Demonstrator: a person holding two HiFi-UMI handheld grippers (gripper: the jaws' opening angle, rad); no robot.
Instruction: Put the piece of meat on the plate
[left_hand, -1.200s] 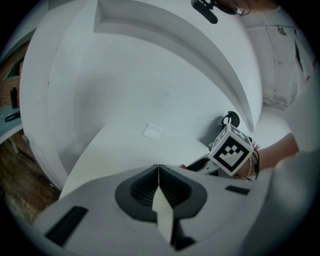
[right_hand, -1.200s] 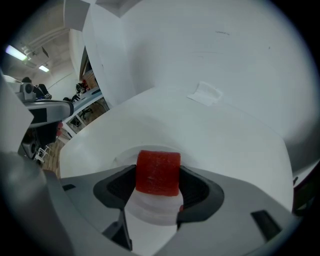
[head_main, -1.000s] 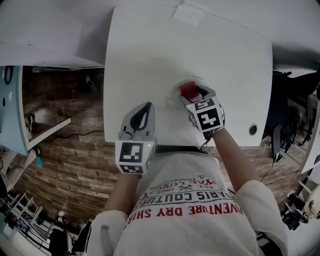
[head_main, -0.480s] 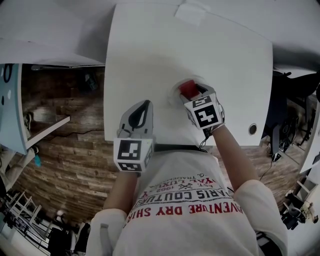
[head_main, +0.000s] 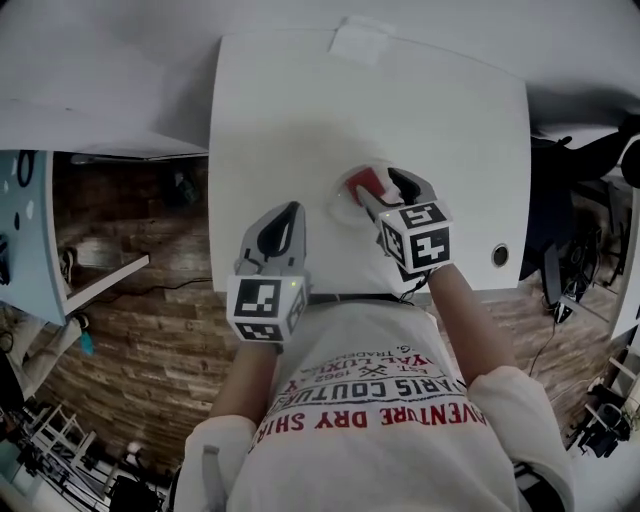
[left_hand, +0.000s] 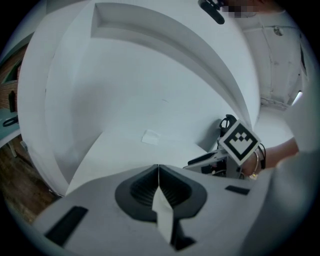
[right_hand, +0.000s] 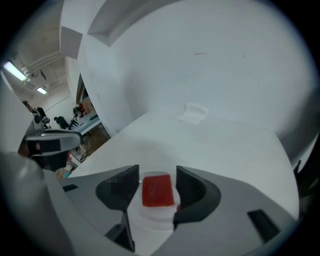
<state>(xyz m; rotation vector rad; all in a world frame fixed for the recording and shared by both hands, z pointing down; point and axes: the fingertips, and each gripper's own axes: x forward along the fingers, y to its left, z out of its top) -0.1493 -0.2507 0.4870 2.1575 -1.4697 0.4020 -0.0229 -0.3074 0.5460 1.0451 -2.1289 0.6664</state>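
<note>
Partly, R tool (head_main: 379, 185) covers plate (head_main: 336, 204) w/ meat (head_main: 366, 179)

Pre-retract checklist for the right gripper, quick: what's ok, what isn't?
1. Piece of meat lies flat on the plate: ok.
2. Right gripper jaws apart, a gap on either side of the meat: ok.
3. Meat inside the plate's rim, no overhang: ok.
4. Left gripper shut, empty, off to the side of the plate: ok.
5. Meat free of residue sticking it to a jaw: cannot tell.
</note>
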